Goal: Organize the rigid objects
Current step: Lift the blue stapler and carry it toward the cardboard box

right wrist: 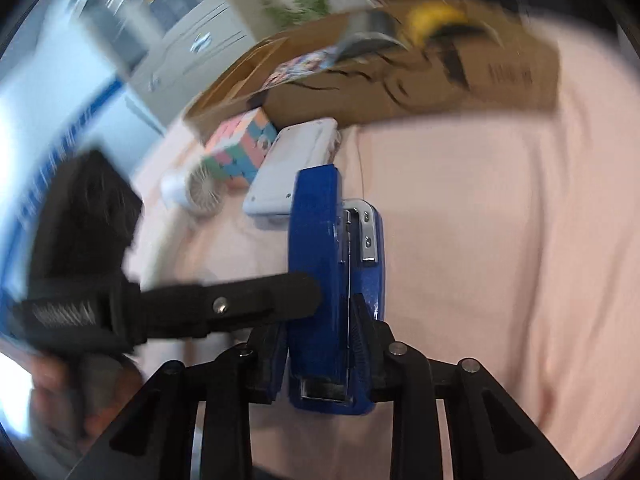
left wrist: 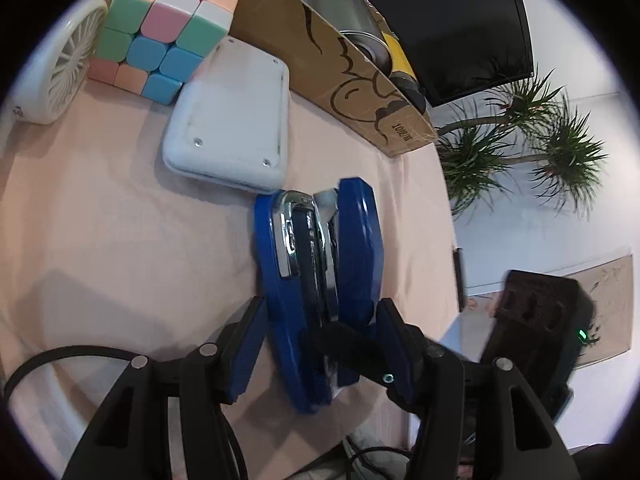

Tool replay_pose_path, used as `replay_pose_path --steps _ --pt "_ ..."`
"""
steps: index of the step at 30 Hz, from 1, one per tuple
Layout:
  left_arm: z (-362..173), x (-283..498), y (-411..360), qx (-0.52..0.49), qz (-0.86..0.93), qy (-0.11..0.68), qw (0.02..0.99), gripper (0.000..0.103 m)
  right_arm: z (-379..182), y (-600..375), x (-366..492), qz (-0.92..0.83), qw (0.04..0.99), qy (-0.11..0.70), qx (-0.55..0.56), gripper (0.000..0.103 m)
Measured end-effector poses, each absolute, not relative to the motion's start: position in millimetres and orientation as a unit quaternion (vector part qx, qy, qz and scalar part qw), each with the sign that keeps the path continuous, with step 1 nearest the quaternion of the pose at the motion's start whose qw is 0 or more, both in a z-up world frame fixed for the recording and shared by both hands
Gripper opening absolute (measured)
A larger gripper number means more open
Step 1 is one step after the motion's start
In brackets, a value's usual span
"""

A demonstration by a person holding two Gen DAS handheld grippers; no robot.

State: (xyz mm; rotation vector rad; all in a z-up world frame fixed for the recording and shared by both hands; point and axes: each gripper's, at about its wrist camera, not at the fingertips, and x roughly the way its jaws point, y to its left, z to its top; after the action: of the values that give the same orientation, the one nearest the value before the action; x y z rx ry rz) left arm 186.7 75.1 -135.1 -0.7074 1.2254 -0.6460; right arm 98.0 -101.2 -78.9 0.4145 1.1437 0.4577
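Both grippers on the glossy blue metal stapler [right wrist: 334, 280]

Right gripper [right wrist: 320, 356] clamps its rear; left gripper [left wrist: 320, 344] straddles it, pad contact unclear, near the pink-clothed desk's [left wrist: 120, 240] edge.

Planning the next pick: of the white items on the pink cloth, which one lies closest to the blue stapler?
The flat white device, lying almost against the blue stapler. The round white fan sits further off, beyond the cube.

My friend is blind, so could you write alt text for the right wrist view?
A blue stapler is clamped in the right hand-held gripper above a pink cloth. Behind sit a pastel puzzle cube, small white fan and cardboard box.
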Motion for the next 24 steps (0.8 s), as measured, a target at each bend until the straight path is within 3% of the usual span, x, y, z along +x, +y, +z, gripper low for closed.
replay_pose_path --steps 5,13,24 --pt "-110.9 179.5 74.9 -0.293 -0.287 0.544 0.732 0.050 -76.2 -104.5 97.0 0.232 0.763 0.548 0.252 0.027" --pt "-19.4 197.2 92.3 -0.247 -0.288 0.465 0.800 0.046 1.8 -79.1 119.0 0.265 0.812 0.479 0.202 0.025" --pt "10.1 325.1 152.2 -0.248 -0.253 0.461 0.813 0.047 39.9 -10.3 274.2 0.285 0.830 0.446 0.176 0.025"
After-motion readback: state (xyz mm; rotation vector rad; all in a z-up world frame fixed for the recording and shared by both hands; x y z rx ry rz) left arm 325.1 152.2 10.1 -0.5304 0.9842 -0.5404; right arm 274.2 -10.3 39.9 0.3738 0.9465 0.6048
